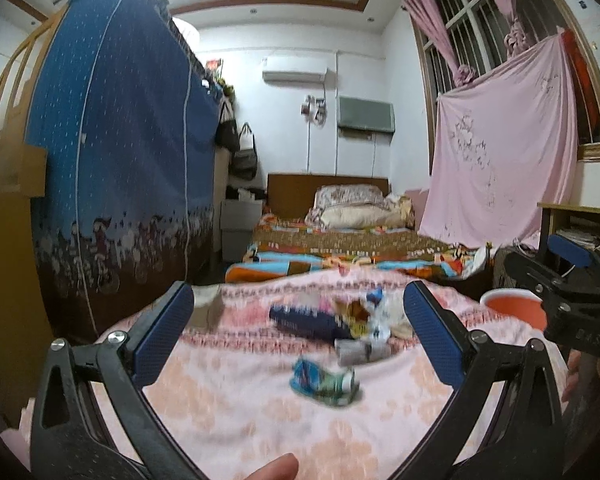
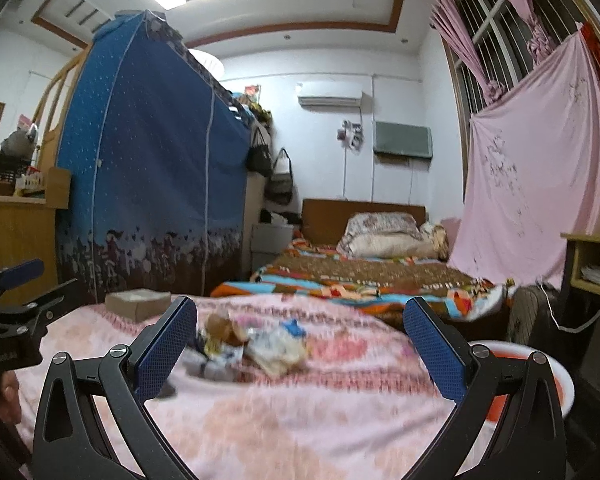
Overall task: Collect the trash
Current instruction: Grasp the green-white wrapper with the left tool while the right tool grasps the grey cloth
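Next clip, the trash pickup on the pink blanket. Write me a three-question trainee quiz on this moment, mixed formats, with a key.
1. True or false: the left gripper is shut on a wrapper.
2. Multiple choice: the orange bin sits on which side of the pink blanket in the left wrist view? A) left B) right C) on top of it
3. Fill in: the wrapper lying nearest the left gripper, apart from the trash pile, is mostly ____ in colour.

Key:
1. False; both the left gripper and the right gripper are open and hold nothing.
2. B
3. Blue: the blue crumpled wrapper.
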`<action>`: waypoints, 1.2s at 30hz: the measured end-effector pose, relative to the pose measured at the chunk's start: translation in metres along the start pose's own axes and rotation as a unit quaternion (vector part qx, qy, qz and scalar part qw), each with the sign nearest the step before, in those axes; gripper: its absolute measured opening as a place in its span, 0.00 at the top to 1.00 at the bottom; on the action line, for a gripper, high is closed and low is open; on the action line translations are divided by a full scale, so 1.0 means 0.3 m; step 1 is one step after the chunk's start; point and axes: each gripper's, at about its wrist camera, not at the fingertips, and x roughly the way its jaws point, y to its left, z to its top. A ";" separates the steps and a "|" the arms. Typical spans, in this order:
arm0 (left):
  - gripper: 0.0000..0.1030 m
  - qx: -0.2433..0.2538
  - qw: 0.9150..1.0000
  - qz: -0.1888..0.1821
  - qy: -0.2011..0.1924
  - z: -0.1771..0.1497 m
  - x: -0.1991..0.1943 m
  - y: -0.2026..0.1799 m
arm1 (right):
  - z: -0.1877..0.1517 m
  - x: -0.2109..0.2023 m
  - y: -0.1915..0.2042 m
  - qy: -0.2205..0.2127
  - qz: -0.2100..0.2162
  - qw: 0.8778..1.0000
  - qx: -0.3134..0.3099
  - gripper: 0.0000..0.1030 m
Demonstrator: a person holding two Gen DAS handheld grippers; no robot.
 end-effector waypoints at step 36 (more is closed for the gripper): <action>0.70 -0.060 0.938 -0.136 0.313 -0.197 0.369 0.034 | -0.157 0.447 0.021 0.305 0.184 0.932 0.070 0.59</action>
